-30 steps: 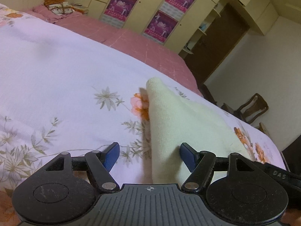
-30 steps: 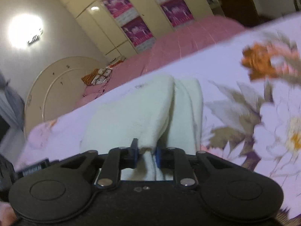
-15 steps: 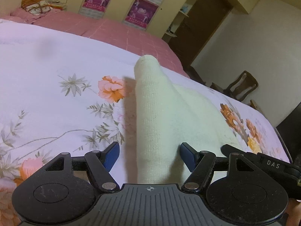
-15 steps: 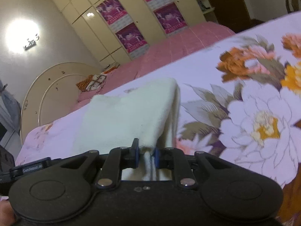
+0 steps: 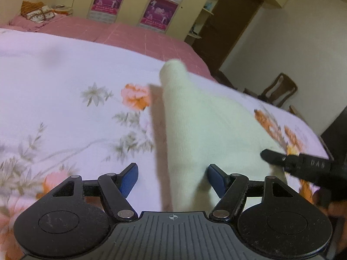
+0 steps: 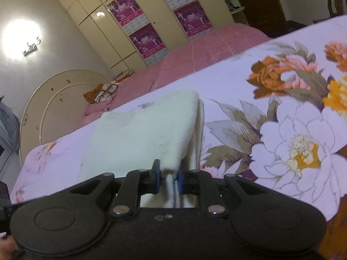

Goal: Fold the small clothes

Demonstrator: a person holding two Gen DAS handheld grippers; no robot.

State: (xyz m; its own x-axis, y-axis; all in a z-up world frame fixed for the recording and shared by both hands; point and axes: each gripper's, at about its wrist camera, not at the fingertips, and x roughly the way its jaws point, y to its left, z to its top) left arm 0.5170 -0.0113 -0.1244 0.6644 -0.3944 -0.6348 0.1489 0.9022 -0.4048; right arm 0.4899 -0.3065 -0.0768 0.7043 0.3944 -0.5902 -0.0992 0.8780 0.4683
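Observation:
A pale cream knitted garment (image 5: 203,125) lies folded on the floral bedsheet (image 5: 65,99). In the left wrist view my left gripper (image 5: 172,178) is open, its blue pads either side of the garment's near edge without pinching it. In the right wrist view my right gripper (image 6: 168,176) is shut on the near edge of the garment (image 6: 141,134), lifting a fold of it. The right gripper's black finger (image 5: 303,164) shows at the right of the left wrist view.
A pink quilt (image 5: 134,36) covers the far half of the bed. A patterned pillow (image 5: 39,13) lies by the rounded headboard (image 6: 56,99). Cream wardrobes with purple posters (image 6: 145,36) stand behind. A wooden chair (image 5: 279,91) stands right of the bed.
The right gripper has carried the garment's edge across, so the fold lies flatter. The left view has shifted, and the right gripper's finger has come further into it.

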